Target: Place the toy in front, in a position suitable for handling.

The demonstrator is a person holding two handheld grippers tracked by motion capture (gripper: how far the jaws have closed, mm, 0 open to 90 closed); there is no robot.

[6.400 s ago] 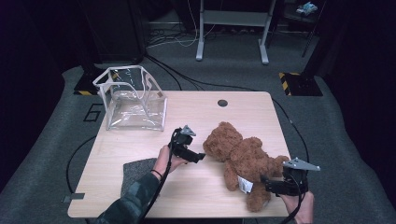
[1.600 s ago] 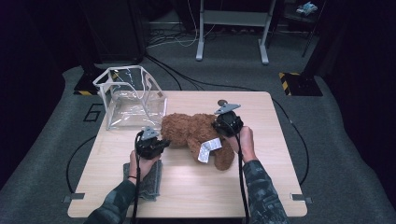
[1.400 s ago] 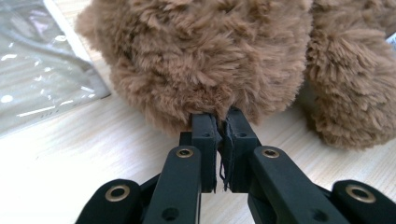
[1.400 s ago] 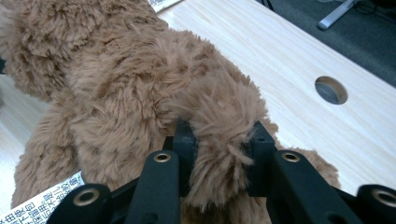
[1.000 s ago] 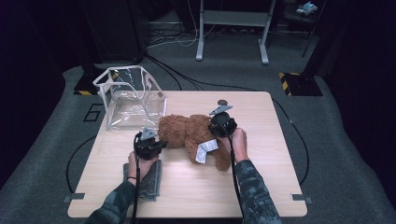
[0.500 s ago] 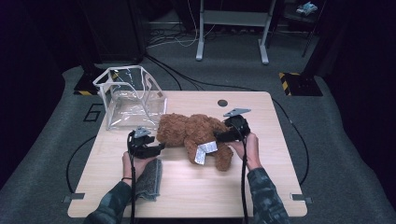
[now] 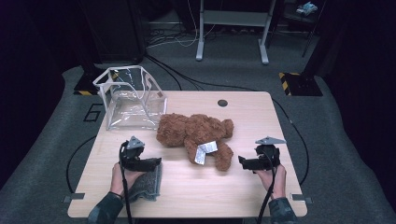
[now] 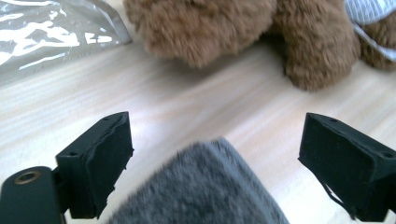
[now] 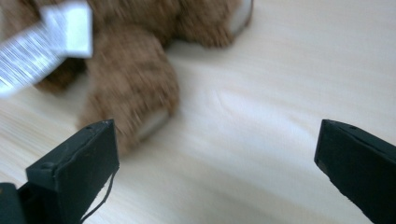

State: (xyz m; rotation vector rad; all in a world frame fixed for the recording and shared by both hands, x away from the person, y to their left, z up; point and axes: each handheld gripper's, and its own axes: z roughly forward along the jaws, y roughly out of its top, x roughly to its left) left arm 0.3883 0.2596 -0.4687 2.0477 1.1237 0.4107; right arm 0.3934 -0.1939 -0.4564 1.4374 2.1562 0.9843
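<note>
A brown teddy bear (image 7: 194,133) lies on its side in the middle of the wooden table (image 7: 224,196), a white tag (image 7: 205,152) hanging from it. My left gripper (image 7: 157,163) sits at the front left, apart from the bear, its jaws just opened wide. A grey cloth (image 8: 205,191) lies under and between them, not pressed. The bear's fur (image 8: 210,28) fills the top of the left gripper view. My right gripper (image 7: 242,162) is at the front right, jaws also just opened wide over bare wood, with the bear's leg (image 9: 130,79) and tag (image 9: 46,42) off to their left.
A clear plastic box (image 7: 130,97) stands open-topped at the table's back left, close to the bear's head; its wall (image 8: 46,32) shows in the left gripper view. The grey cloth (image 7: 145,183) lies by the front left edge. A dark round hole (image 7: 222,102) marks the far side.
Both grippers have opened and let go of the bear. The right one pulled back to the front right, the left one a little to the front left. The bear lies still.
</note>
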